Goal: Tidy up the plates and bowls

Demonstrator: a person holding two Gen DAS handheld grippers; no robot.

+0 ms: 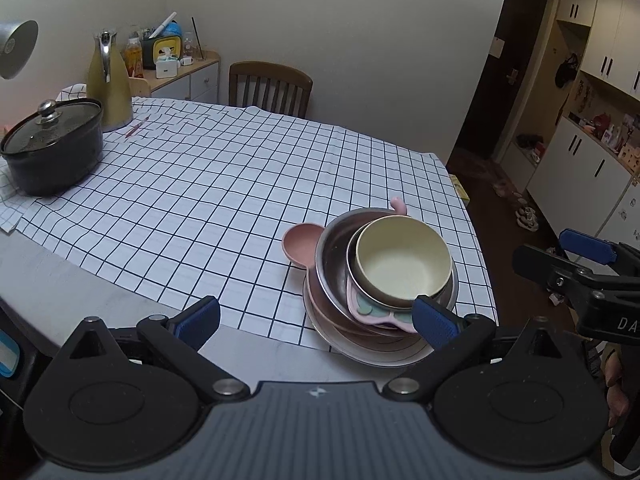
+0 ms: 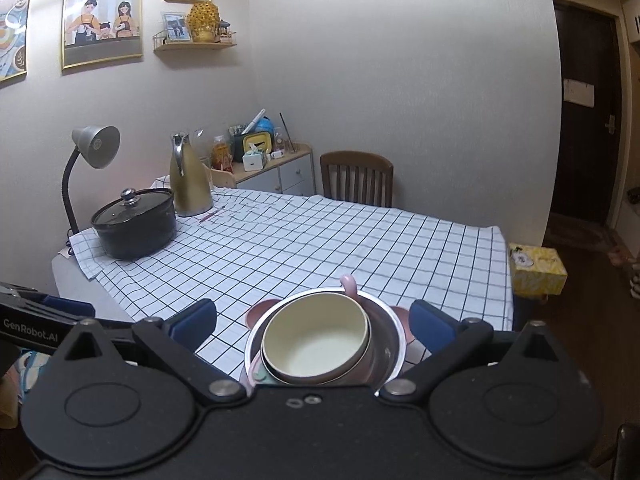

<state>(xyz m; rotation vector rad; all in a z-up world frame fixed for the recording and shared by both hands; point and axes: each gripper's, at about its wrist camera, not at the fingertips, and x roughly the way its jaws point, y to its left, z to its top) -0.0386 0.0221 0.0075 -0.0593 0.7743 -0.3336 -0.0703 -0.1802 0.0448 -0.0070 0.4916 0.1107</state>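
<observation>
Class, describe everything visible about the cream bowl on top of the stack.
The cream round matte bowl looks plastic or ceramic, with a smooth rim. It is empty and upright, slightly tilted. It nests in a steel bowl, topping a stack near the checked tablecloth's near edge. No claw touches it.

dim indoor light | soft shadows | sharp | fisheye-bent edges

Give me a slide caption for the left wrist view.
Open left tool near stacked dishes: cream bowl nested in a steel bowl on checked cloth.
</observation>
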